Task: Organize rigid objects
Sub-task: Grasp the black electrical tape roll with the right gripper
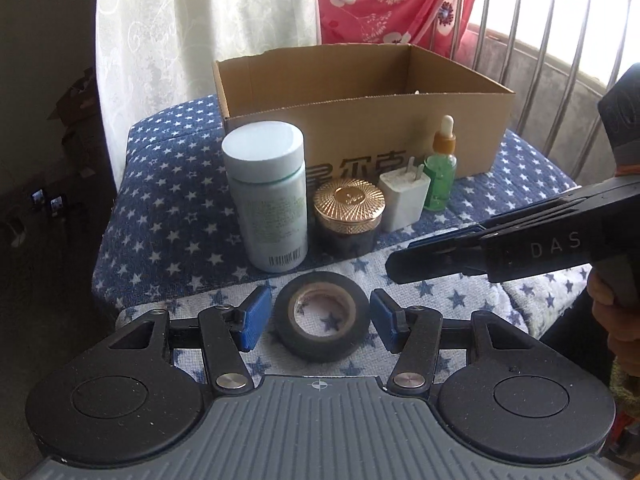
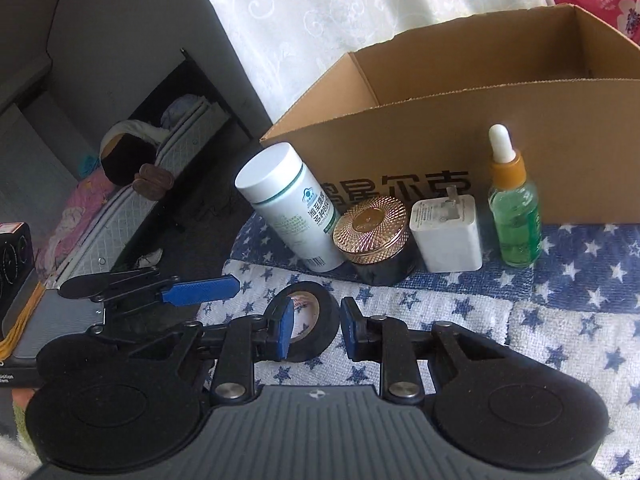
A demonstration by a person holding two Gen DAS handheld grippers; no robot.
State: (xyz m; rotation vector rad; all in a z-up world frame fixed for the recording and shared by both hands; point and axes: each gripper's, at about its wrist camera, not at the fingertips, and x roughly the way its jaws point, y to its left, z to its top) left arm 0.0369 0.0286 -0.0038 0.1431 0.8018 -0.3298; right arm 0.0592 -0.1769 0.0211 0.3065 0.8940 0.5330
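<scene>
A black tape roll lies flat on the pale star cloth. My left gripper is open around it, a blue pad on each side with a small gap to the roll. My right gripper is open by a narrow gap and hovers just right of the tape roll, pressing on nothing; its side shows as the right gripper. Behind stand a white bottle, a gold-lidded jar, a white charger plug and a green dropper bottle, in a row before an open cardboard box.
The blue star-patterned surface drops off at its left edge to a dark floor. Curtains hang behind the box, and metal rails stand at the right. A hand holds the right gripper. A black box sits far left.
</scene>
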